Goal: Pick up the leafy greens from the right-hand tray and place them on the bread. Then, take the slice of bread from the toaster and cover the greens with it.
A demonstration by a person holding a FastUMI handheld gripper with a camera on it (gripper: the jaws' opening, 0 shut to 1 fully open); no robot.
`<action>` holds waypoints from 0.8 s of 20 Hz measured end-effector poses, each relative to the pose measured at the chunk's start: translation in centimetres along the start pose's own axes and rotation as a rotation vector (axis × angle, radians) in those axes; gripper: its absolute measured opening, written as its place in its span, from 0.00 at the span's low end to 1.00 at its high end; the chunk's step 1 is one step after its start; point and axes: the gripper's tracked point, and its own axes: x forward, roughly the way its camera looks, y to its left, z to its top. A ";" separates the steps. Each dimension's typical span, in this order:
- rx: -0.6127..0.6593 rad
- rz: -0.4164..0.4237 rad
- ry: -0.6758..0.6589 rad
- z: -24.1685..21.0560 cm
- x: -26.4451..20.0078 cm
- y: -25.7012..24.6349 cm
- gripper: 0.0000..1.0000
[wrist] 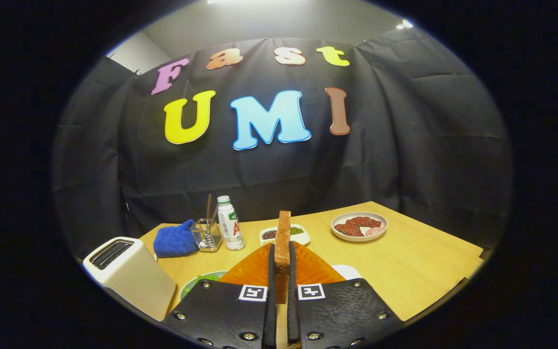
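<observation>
Jaws clamped on a slice of bread, held on edge and upright between them, top of the slice sticking up past the tips; both fingers press its flat faces; judgement: toasted bread is light, fairly stiff but crumbly, so a face-to-face pinch low on the slice suits it, moderate squeeze only, too much will crush or snap the crust; it is not slippery, the rough crumb grips well.
Just below and ahead of the jaws an orange ribbed thing, can't tell what it is; a green-rimmed plate and a white edge peek from under it on either side; leafy greens and the lower slice not made out from here.
Toaster beside the jaws to the left on the desk, slots look dark.
Beyond: blue cloth, wire holder, bottle, small tray with dark and green bits right behind the slice, plate of red-brown food further right.
</observation>
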 end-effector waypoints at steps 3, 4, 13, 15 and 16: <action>0.007 -0.016 0.018 -0.8 0.8 -2.5 0.09; 0.005 -0.021 0.024 -1.1 1.1 -3.1 0.09; 0.030 0.022 0.088 -4.2 3.1 -4.4 0.09; 0.061 0.046 0.095 -4.8 3.7 -3.9 0.09; 0.072 0.051 0.100 -5.3 4.0 -3.9 0.09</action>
